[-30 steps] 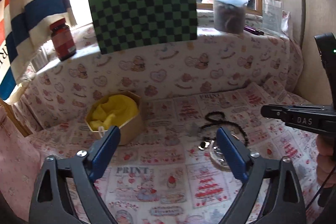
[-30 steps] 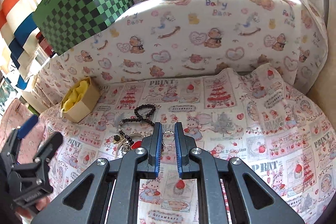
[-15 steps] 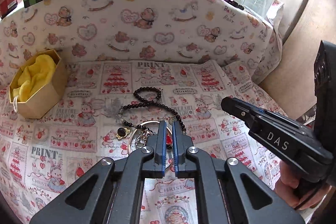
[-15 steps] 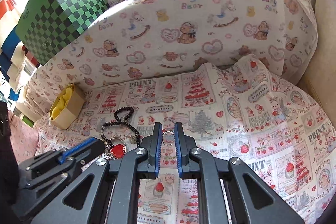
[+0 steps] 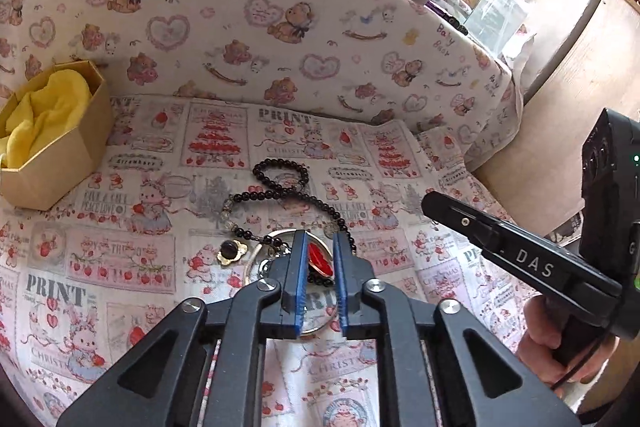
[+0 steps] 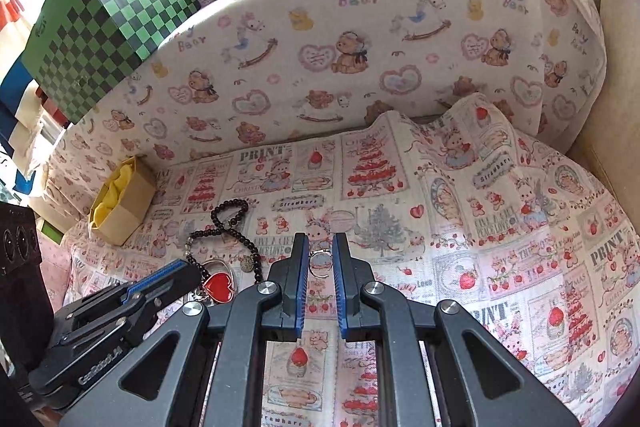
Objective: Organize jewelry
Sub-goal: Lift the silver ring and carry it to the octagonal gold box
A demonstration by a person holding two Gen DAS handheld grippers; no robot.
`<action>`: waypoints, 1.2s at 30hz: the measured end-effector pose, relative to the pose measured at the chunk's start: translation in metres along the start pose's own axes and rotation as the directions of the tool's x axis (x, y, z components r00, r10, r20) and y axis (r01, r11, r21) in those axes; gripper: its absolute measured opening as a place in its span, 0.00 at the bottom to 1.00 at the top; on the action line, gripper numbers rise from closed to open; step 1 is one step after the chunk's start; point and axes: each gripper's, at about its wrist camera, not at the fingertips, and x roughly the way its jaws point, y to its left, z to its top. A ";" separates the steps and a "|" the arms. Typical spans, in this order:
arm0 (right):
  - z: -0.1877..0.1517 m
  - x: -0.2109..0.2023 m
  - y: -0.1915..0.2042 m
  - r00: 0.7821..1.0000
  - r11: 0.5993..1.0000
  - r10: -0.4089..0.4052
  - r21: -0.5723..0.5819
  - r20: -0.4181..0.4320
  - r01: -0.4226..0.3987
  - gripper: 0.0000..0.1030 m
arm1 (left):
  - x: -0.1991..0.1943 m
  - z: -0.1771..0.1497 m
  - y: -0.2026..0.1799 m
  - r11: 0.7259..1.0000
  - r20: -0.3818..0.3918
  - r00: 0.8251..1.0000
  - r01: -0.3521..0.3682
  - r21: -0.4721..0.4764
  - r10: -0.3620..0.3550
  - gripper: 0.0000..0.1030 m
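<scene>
The left gripper [image 5: 318, 259], narrowly spread, straddles the red heart charm [image 5: 319, 259] on the worktop, tangled with the bead necklace [image 5: 280, 187] and a metal hoop [image 5: 256, 267]. The right gripper [image 6: 320, 259], equally narrow, brackets a small ring [image 6: 320, 263]. Lifting the charm could drag the beads along, short of the yellow-lined box [image 5: 52, 135].

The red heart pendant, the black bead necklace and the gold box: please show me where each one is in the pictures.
red heart pendant [image 6: 218, 286], right wrist view, middle of the red face.
black bead necklace [image 5: 280, 175], left wrist view, bottom of its upper loop.
gold box [image 5: 56, 163], left wrist view, front cardboard wall.
</scene>
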 end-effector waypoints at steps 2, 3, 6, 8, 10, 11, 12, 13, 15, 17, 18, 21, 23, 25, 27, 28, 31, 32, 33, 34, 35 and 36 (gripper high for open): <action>0.000 -0.001 0.002 1.000 1.000 -0.004 -0.007 -0.001 0.004 0.13 | 0.000 -0.001 -0.004 1.000 -0.006 1.000 -0.007 0.007 0.007 0.18; 0.000 0.000 0.003 1.000 1.000 -0.001 -0.011 -0.004 0.001 0.13 | 0.002 -0.001 -0.006 1.000 -0.006 1.000 -0.019 0.015 0.019 0.19; 0.000 0.000 0.006 1.000 0.999 0.003 -0.042 -0.002 -0.003 0.13 | 0.009 -0.001 -0.009 0.999 -0.028 0.999 -0.029 0.027 0.030 0.19; 0.001 0.002 0.002 1.000 1.000 0.017 -0.012 -0.016 -0.018 0.13 | 0.013 -0.001 -0.009 0.999 -0.037 0.999 -0.033 0.024 0.034 0.19; 0.002 0.003 -0.002 0.998 0.998 0.059 0.011 -0.026 -0.059 0.13 | 0.016 -0.001 -0.008 1.000 -0.053 0.998 -0.020 0.022 0.021 0.19; 0.003 0.002 -0.003 0.998 0.998 0.061 0.015 -0.020 -0.060 0.13 | 0.017 -0.001 -0.007 1.000 -0.056 0.998 -0.017 0.016 0.018 0.19; 0.003 0.000 -0.003 0.999 0.999 0.047 0.011 -0.010 -0.047 0.13 | 0.018 -0.002 -0.005 1.000 -0.057 0.998 -0.017 0.007 0.017 0.19; 0.002 -0.003 -0.002 1.000 1.000 0.031 0.002 0.001 -0.031 0.13 | 0.018 -0.002 -0.003 1.000 -0.054 0.998 -0.018 -0.001 0.018 0.18; 0.001 -0.006 0.001 1.000 1.000 0.011 -0.015 0.017 -0.011 0.13 | 0.019 -0.002 -0.003 1.000 -0.052 0.998 -0.026 -0.001 0.026 0.18; -0.001 -0.008 0.003 1.000 1.000 -0.008 -0.022 0.023 0.009 0.13 | 0.019 -0.002 -0.001 1.000 -0.049 0.998 -0.027 -0.013 0.026 0.11; -0.001 -0.009 0.004 1.000 1.000 -0.015 -0.027 0.024 0.016 0.13 | 0.018 -0.002 0.000 1.000 -0.046 0.999 -0.020 -0.016 0.019 0.03; -0.001 -0.009 0.003 1.000 1.000 -0.001 -0.029 0.016 0.001 0.13 | 0.010 -0.002 0.005 0.998 -0.022 0.999 0.028 -0.058 -0.030 0.02; 0.000 -0.008 0.000 1.000 1.000 -0.009 -0.018 0.019 0.009 0.13 | -0.007 0.001 0.005 0.995 0.022 0.997 0.081 -0.060 -0.080 0.02; 0.001 -0.008 -0.003 1.000 1.000 -0.013 -0.008 0.023 0.013 0.13 | -0.033 0.004 0.001 0.997 0.107 0.992 0.077 -0.032 -0.073 0.02; 0.002 -0.008 -0.007 1.000 1.000 -0.015 0.006 0.024 0.015 0.13 | -0.060 0.007 0.000 0.998 0.197 0.978 0.064 -0.007 -0.061 0.02; 0.002 -0.007 -0.008 1.000 1.000 -0.015 0.008 0.022 0.015 0.13 | -0.074 0.008 0.003 0.997 0.237 0.969 0.073 -0.007 -0.070 0.02; 0.002 -0.005 -0.008 1.000 1.000 0.003 0.010 0.028 -0.004 0.13 | -0.104 0.016 0.021 0.990 0.306 0.945 0.134 -0.044 -0.115 0.02; 0.002 -0.005 -0.007 0.999 1.000 0.013 0.007 0.033 -0.014 0.13 | -0.111 0.017 0.027 0.990 0.328 0.939 0.132 -0.052 -0.108 0.02; 0.002 -0.006 -0.006 0.999 1.000 0.025 0.000 0.039 -0.025 0.13 | -0.121 0.021 0.032 0.992 0.357 0.931 0.112 -0.063 -0.083 0.02; 0.002 -0.006 -0.004 0.998 0.999 0.038 -0.005 0.045 -0.037 0.13 | -0.129 0.023 0.038 0.993 0.384 0.921 0.096 -0.072 -0.061 0.02; 0.001 -0.006 -0.003 0.997 0.999 0.054 -0.006 0.050 -0.053 0.13 | -0.140 0.026 0.045 0.993 0.418 0.908 0.078 -0.087 -0.034 0.02; 0.001 -0.007 -0.002 0.996 0.997 0.071 -0.007 0.054 -0.071 0.13 | -0.147 0.027 0.051 0.993 0.441 0.898 0.062 -0.102 -0.011 0.02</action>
